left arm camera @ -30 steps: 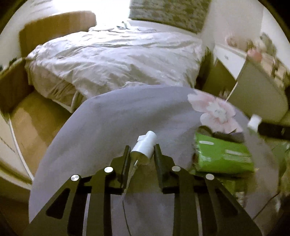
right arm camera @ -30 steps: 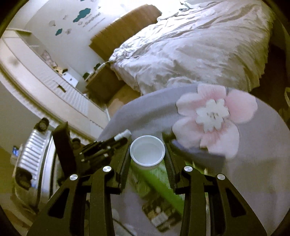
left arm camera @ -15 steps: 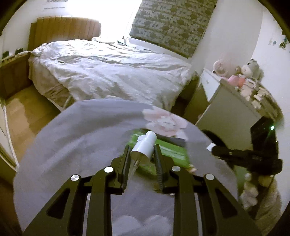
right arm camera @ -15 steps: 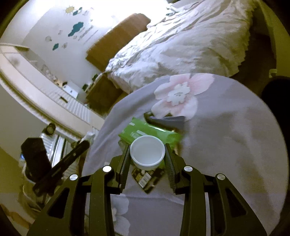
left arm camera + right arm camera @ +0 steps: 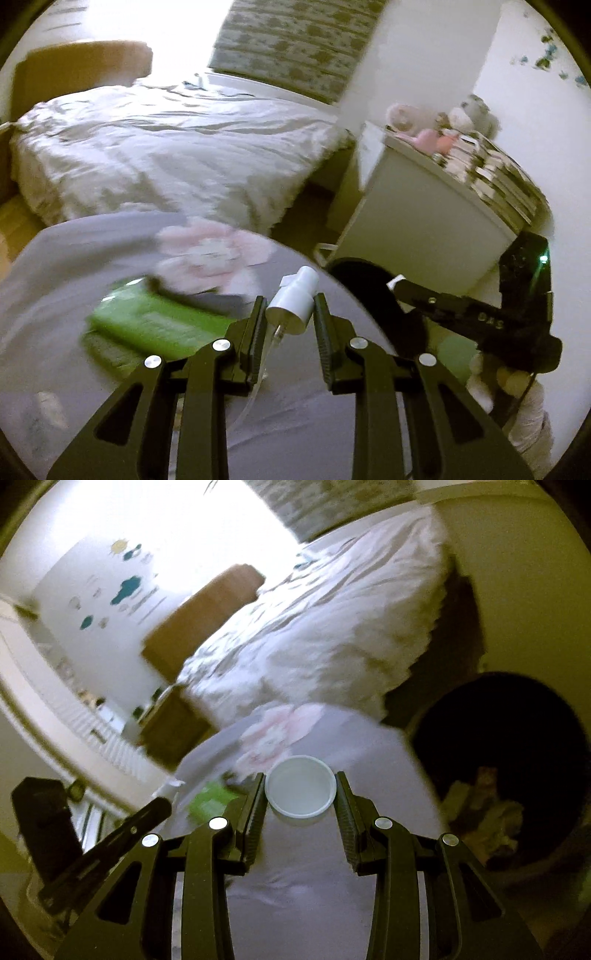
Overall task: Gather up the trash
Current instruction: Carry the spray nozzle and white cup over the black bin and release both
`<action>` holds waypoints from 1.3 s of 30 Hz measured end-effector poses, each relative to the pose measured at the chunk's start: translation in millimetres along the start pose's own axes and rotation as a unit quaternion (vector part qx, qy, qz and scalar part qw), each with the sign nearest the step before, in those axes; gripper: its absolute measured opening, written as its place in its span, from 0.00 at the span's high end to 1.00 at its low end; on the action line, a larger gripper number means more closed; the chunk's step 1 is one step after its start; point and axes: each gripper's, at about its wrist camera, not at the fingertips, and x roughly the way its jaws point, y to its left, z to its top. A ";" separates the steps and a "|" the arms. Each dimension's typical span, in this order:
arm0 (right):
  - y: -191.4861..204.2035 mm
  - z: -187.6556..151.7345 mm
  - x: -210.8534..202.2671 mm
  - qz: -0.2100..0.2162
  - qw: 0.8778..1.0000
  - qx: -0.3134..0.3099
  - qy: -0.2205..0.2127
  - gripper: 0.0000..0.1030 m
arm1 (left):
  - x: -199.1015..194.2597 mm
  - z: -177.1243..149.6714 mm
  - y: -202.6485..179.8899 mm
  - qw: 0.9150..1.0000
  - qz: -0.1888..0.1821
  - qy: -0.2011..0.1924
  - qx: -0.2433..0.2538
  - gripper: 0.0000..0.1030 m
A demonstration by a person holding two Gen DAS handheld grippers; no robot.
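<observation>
My left gripper (image 5: 290,308) is shut on a white spray-pump head (image 5: 293,302) with a clear tube hanging below it, carried above the grey rug (image 5: 92,251). My right gripper (image 5: 300,788) is shut on a small white plastic cup (image 5: 300,785), its mouth facing the camera. A dark round bin (image 5: 506,746) with crumpled trash inside sits to the right in the right wrist view; in the left wrist view the bin (image 5: 365,288) lies just right of the pump head. A green packet (image 5: 155,325) lies on the rug.
A bed with a pale duvet (image 5: 166,147) stands beyond the rug. A white dresser (image 5: 424,206) with soft toys and books is at the right. The other gripper (image 5: 472,317) reaches in from the right. A pink flower pattern (image 5: 210,251) marks the rug.
Both grippers swung to the right with their loads. The dark bin has come into view beside each, and the green packet has slid to the left in both views.
</observation>
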 end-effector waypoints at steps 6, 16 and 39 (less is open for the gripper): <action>-60.5 13.9 -11.6 -0.042 0.998 0.043 -0.029 0.64 | 47.1 9.2 -46.0 0.999 -0.035 0.021 0.019 0.76; -123.9 21.7 -7.5 -0.085 0.993 0.078 -0.039 0.64 | 114.1 13.2 -90.1 0.996 -0.062 0.061 0.035 0.76; -165.2 23.5 6.5 -0.104 0.989 0.101 -0.023 0.64 | 181.1 14.3 -128.1 0.988 -0.080 0.122 0.044 0.75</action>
